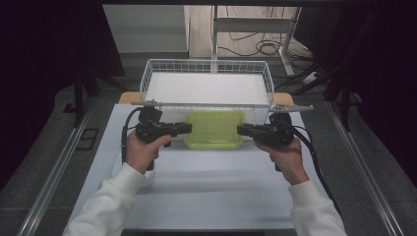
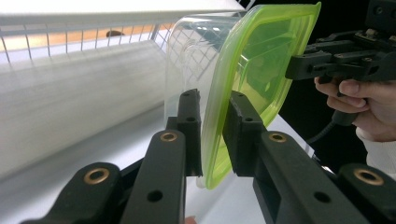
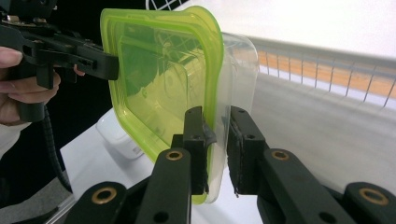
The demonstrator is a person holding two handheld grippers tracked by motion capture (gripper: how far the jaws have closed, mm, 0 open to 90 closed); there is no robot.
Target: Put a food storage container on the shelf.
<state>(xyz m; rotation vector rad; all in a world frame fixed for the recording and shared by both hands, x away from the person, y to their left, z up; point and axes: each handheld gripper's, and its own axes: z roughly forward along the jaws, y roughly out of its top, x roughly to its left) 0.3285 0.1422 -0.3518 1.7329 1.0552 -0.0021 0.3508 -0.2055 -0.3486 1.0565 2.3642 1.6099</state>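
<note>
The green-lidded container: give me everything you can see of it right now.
The container is a clear plastic tub, rounded-rectangular, with a translucent lime-green lid on. It sits level between both hands, just in front of the white wire basket. The left gripper and right gripper each clamp its rim at opposite ends.

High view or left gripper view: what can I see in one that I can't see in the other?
High view: the person's left hand, and cables lying behind the white wire basket. Left gripper view: the clear tub under the green lid, and the left tool pinching that lid's rim, seen up close. Both: the lid, the basket, and the right tool holding the lid's far edge.
</note>
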